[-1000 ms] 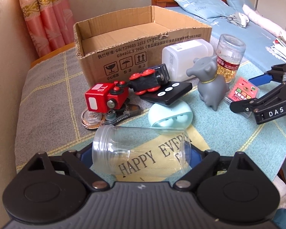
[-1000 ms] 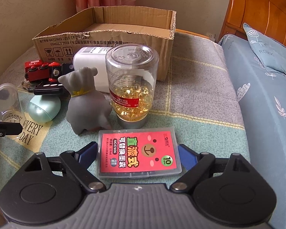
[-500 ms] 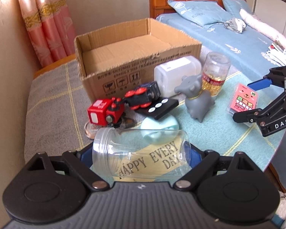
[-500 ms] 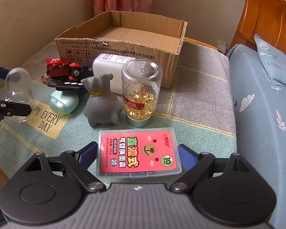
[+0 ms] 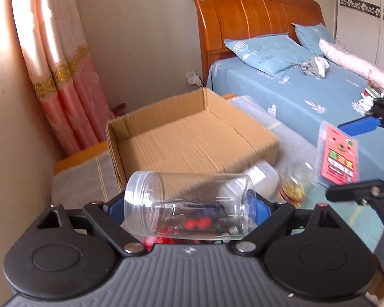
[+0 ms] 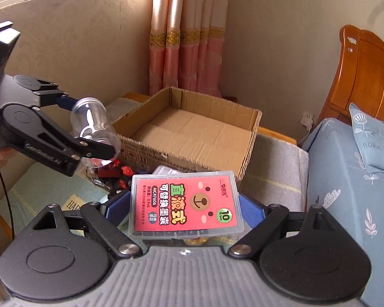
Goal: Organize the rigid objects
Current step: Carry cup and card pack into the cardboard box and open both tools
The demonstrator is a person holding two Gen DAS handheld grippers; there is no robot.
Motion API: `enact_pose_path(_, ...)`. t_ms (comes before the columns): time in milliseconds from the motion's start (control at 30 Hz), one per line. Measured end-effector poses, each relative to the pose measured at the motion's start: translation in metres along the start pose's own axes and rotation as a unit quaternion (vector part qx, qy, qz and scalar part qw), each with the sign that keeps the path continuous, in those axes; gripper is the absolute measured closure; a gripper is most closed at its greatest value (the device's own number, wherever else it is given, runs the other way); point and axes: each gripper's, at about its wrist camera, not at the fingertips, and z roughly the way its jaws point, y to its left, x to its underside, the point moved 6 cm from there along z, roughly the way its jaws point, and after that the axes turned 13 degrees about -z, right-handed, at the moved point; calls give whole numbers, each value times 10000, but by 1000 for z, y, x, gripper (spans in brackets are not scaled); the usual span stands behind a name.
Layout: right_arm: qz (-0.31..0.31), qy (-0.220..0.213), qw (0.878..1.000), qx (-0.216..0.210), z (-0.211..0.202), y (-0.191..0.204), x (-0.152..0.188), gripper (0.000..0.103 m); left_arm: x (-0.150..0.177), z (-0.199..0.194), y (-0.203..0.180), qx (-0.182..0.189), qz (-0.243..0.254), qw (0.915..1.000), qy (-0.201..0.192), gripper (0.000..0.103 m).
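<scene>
My left gripper [image 5: 189, 204] is shut on a clear plastic jar [image 5: 181, 204], held sideways in the air just short of the open cardboard box [image 5: 192, 138]. It also shows in the right wrist view [image 6: 94, 128], at the box's left front corner [image 6: 192, 133]. My right gripper [image 6: 184, 204] is shut on a flat clear case with a pink label [image 6: 187, 204], held above the table in front of the box. That case shows at the right of the left wrist view [image 5: 339, 153]. The box looks empty inside.
Below the grippers lie a red toy train [image 6: 115, 168], a white container [image 5: 261, 179] and a jar of golden capsules [image 5: 293, 189] on the blue-green cloth. A bed [image 5: 307, 97] with wooden headboard stands to the right. Pink curtains [image 6: 187, 51] hang behind the box.
Both grippers have risen well above the table with their objects and moved toward the box. The view now looks down into the box.
</scene>
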Motion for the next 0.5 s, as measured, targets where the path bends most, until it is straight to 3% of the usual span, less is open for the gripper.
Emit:
enact_pose_path(100, -72, -145, 9999, 43, 3, -8, -17, 10, -22, 18, 2, -136, 95, 9999, -46, 12)
enact_pose_path(267, -173, -208, 9995, 136, 13, -24, -38, 10, -43, 50, 14, -246, -253, 9994, 16, 12)
enact_pose_path(400, -98, -179, 9997, 128, 27, -34, -50, 10, -46, 63, 21, -510, -383, 9976, -282, 1)
enact_pose_path(500, -71, -90, 9999, 110, 37, -40, -55, 10, -38, 69, 22, -718, -372, 9967, -74, 1)
